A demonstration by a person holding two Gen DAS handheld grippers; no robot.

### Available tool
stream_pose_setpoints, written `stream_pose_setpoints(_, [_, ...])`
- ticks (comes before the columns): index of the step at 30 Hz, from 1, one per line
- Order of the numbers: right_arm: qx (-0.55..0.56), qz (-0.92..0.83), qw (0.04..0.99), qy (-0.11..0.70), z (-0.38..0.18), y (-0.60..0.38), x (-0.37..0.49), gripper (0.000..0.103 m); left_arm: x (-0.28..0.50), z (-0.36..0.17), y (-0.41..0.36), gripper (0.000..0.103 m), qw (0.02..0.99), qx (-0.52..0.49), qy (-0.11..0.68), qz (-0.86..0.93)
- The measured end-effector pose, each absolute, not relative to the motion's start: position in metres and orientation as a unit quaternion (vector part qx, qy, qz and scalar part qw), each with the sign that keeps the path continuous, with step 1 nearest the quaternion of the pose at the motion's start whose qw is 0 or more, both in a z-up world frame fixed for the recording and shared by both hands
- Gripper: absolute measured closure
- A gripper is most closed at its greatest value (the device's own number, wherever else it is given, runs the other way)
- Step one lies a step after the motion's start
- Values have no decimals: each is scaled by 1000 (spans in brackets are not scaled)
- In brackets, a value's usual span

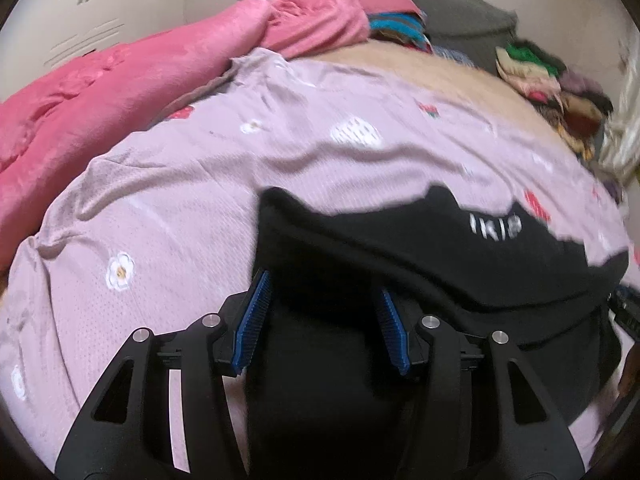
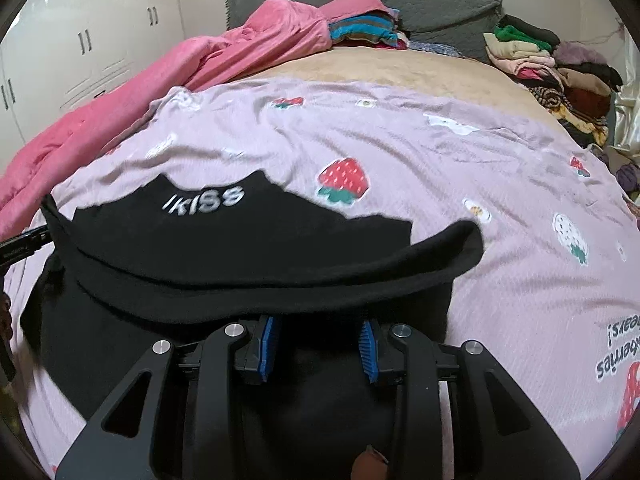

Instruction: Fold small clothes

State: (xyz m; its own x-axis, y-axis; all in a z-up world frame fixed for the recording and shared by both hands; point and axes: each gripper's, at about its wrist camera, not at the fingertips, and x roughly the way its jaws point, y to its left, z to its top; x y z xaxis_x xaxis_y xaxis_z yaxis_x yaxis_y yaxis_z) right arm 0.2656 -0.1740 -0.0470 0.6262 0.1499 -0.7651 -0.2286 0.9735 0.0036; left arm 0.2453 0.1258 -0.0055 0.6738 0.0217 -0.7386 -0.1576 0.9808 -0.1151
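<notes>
A small black garment [image 1: 420, 256] with white "iKISS" lettering lies on a lilac strawberry-print sheet [image 1: 168, 200]. Its near part is folded over, leaving a thick doubled edge. My left gripper [image 1: 324, 280] is open, its blue pads [image 1: 256, 300] wide apart over the garment's left end, fingertips under the folded edge. In the right wrist view the same garment [image 2: 248, 248] lies across the lilac sheet [image 2: 500, 208]. My right gripper [image 2: 320, 320] is open over the garment's right part, blue pads [image 2: 268, 344] apart, tips hidden beneath the fold.
A pink blanket [image 1: 100, 96] is bunched along the left of the bed. Folded clothes are stacked at the far right [image 2: 552, 68] and by the grey headboard [image 2: 420, 4]. White cupboards [image 2: 80, 40] stand at the left. The left gripper's edge [image 2: 20, 244] shows at the left.
</notes>
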Motion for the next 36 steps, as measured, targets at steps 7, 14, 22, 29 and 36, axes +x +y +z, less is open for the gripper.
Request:
stream_pose_setpoints(7, [-20,81,907,412,-43,-193,291,71,235,-5,164,52,916,-149,367,63])
stream_pose_setpoints(14, [-20,61,909,411,-42,-212,290,50,245,-17,165,51,906,-165,390,18])
stream_pose_setpoints(22, [-48,67,898,432,-59,-206,302,90,258,-25,147,77,909,-125,397,-7])
stream_pose_setpoints(29, [-13,72,915,396,-43,-220,287,95,246,-12,151,99,923,-116,367,-3])
stream_pose_setpoints(36, [15,83,931,354,-12,-233,277,95,230,19,147,99,947,-98,306,3])
